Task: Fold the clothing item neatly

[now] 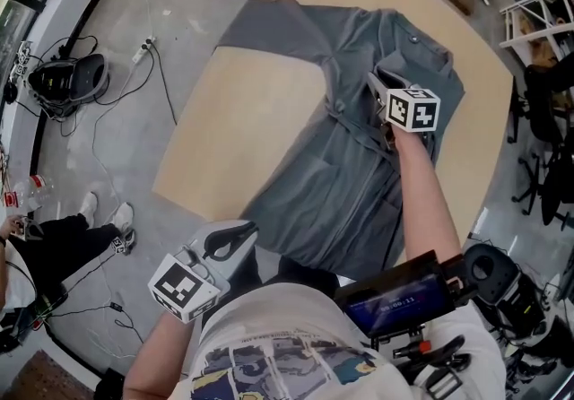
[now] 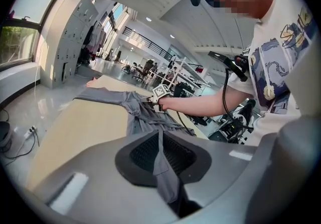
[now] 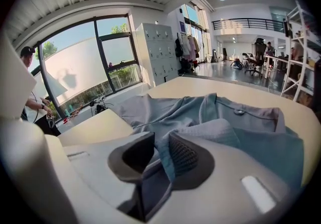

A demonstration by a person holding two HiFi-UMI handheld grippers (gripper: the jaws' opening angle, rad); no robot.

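The shirt [image 1: 341, 174] was lying spread out on the light wooden table [image 1: 251, 120]. Its collar [image 3: 220, 105] was at the far end and one long sleeve [image 1: 269, 26] stuck out to the left across the top. The bottom edge came right up to the near edge of the table, close to my body.

My left gripper [image 1: 235, 241] was down at that near end, just off the table corner and over the floor [image 1: 117, 147]. The jaws were squeezed together on a thin bit of the shirt's lower edge. In the left gripper view the grey fabric came straight out from between the two dark pads and ran up toward the rest of the shirt, so that end was properly pinched.

My right gripper [image 1: 381, 89] was reached out over the upper part of the shirt, near the collar and tipped downward. Its jaws stood partly apart with a clear gap between them. A fold of the grey fabric sat in that gap, lying against the right-hand pad, but the other pad wasn't touching it. So nothing was actually clamped there, the cloth was just loose between the jaws. Past the jaws I could see the collar standing up a little, with a small button [image 3: 239, 112] just below it, and more rumpled fabric off to the left.

The two grippers were well apart, one at each end of the shirt.
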